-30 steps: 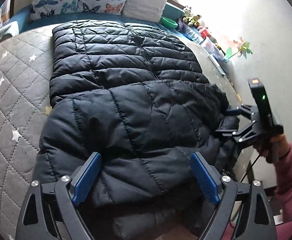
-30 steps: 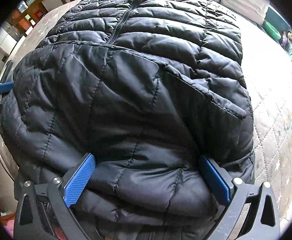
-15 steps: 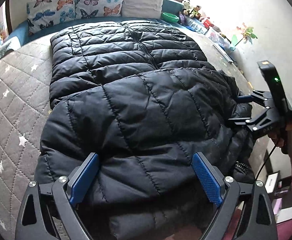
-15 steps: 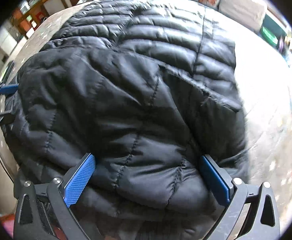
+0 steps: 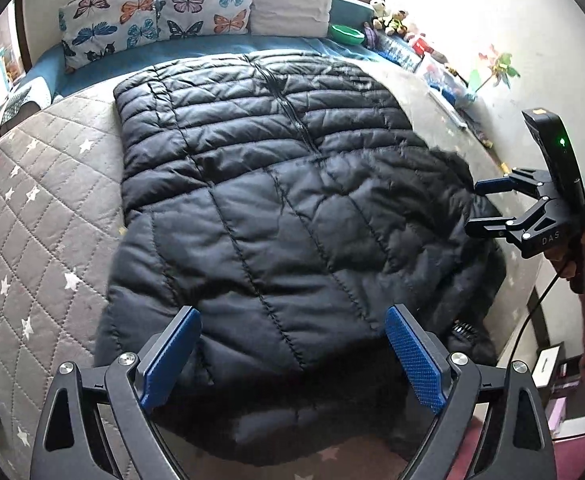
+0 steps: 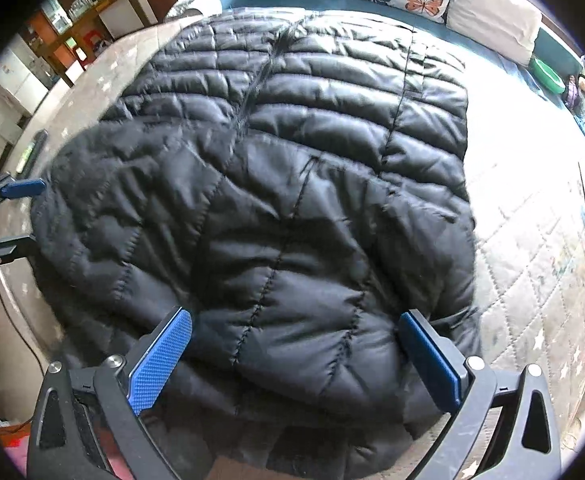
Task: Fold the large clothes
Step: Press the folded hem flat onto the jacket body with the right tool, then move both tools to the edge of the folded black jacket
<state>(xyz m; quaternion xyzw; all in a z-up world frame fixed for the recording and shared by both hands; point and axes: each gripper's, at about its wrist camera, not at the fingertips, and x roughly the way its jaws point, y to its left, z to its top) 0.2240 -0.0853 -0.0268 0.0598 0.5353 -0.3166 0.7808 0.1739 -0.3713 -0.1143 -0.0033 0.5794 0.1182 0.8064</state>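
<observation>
Centrally on a bed (image 5: 52, 216) lies a large black quilted puffer jacket (image 5: 276, 208), spread over a grey star-print quilt, its near half doubled back over its far half so a thick folded edge faces the viewer. Beyond the jacket, butterfly-print pillows (image 5: 160, 16) line the head of the bed.

Just short of that folded edge hovers the left gripper (image 5: 292, 356), its blue-padded fingers (image 5: 168, 356) spread wide with nothing between them. At the jacket's right side the right gripper (image 5: 488, 208), held in a person's hand (image 5: 580, 256), also has its fingers parted and grips nothing; from its own camera the right gripper (image 6: 292, 360) sits over the jacket's near edge.

Judging by its look, the jacket is light for its bulk, soft and springy, with a smooth shell that is likely to slip. Puffed panels will probably spring back after folding, so it may need pressing flat. Good places to take hold seem to be the stitched seams or the doubled edge nearest the grippers, pinching through both layers at two well-separated corners.
</observation>
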